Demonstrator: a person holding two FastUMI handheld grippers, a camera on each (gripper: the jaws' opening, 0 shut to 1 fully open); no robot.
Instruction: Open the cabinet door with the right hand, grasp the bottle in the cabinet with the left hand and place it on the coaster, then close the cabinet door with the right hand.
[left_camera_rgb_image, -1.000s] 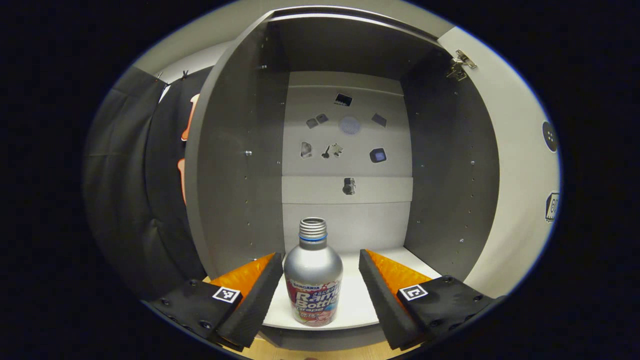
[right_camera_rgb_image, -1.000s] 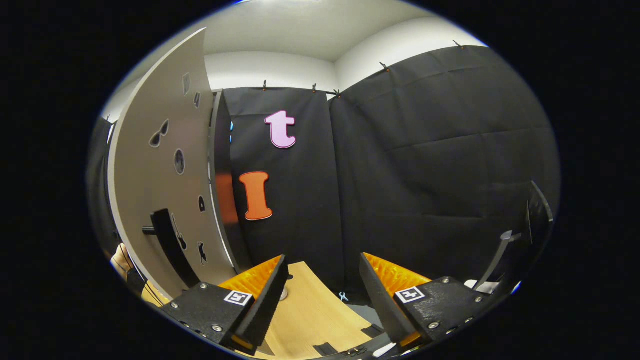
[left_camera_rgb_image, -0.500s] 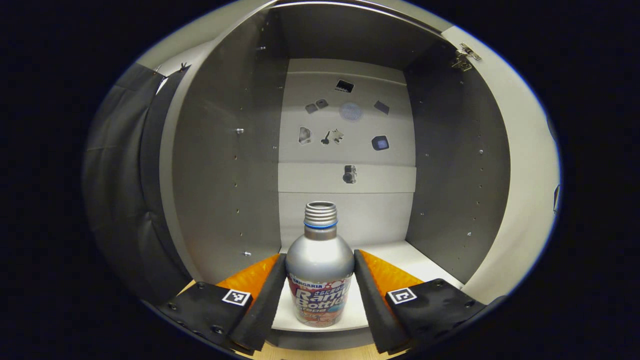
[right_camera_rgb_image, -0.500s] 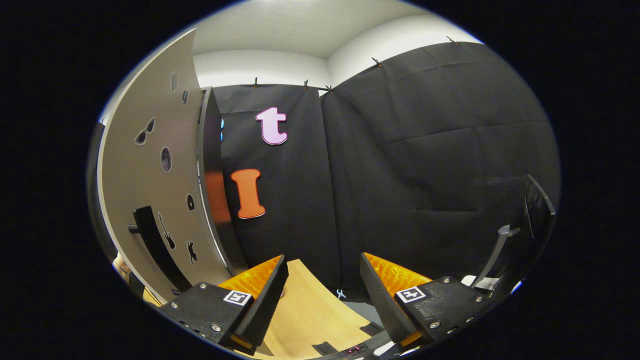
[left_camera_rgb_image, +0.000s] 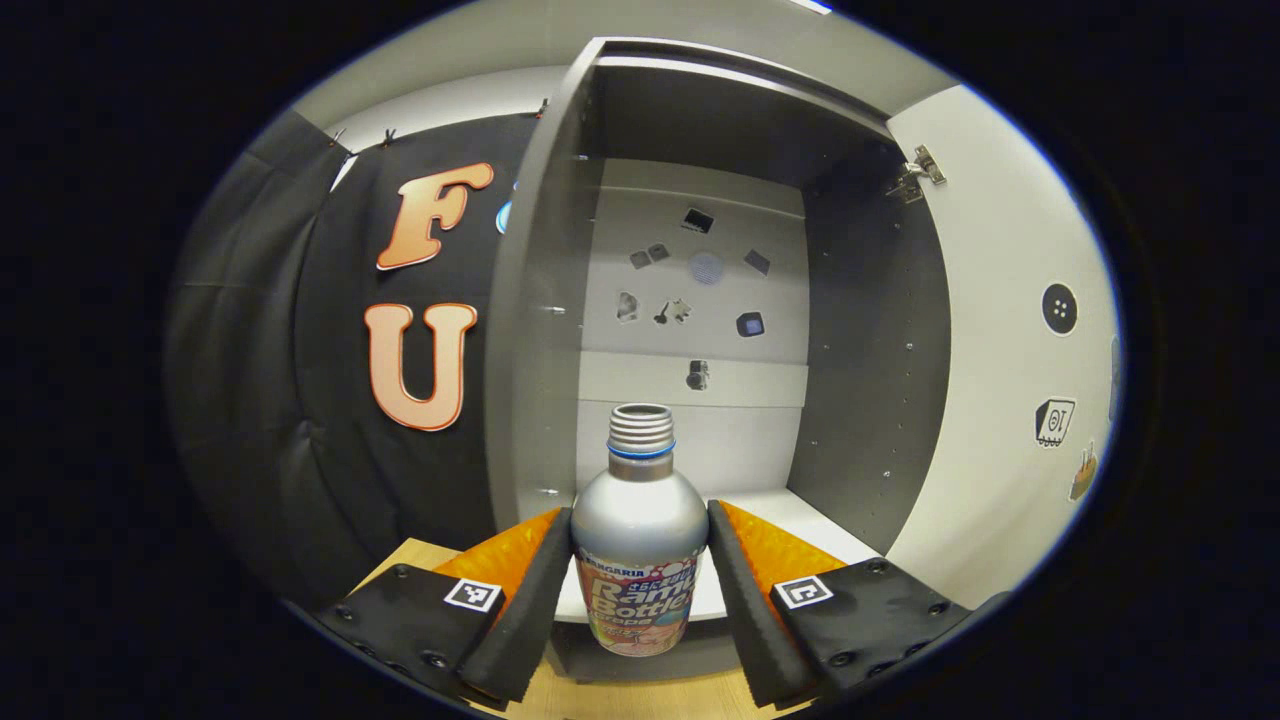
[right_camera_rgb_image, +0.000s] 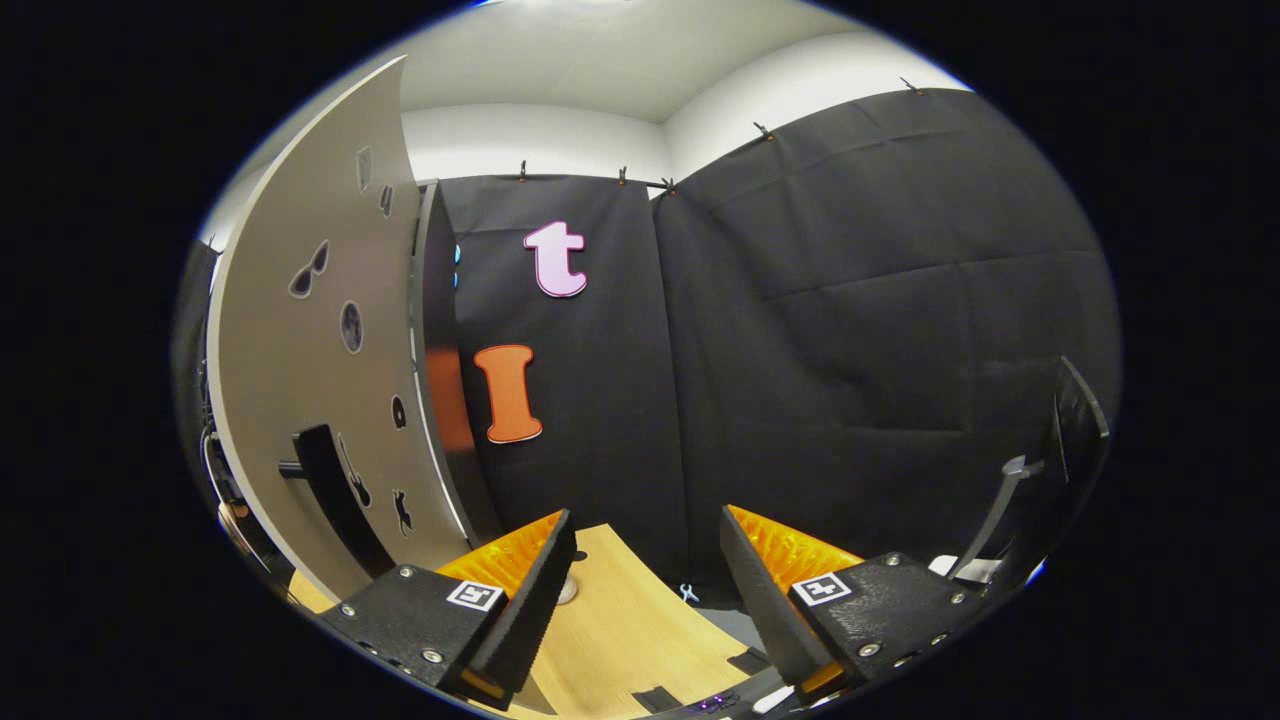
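Left gripper, in the left gripper view, has both fingers pressed against the sides of the bottle, one on each side of its body just below the shoulder. That bottle is silver, upright and uncapped, with a blue ring under the threaded neck and a printed label round the lower half. Its base shows in front of the cabinet floor's front edge, over a strip of wooden table; whether it touches anything below cannot be told. Behind it the cabinet stands open, grey inside, with small dark stickers on the pale back panel. The door is swung out to the right, a hinge near its top corner and a few stickers on its inner face.

Right gripper, in the right gripper view, has its fingers spread well apart with nothing between them, above the wooden table. To the left the door stands open, seen from its outer face, with a dark handle and stickers on it. A black stand rises at the far right
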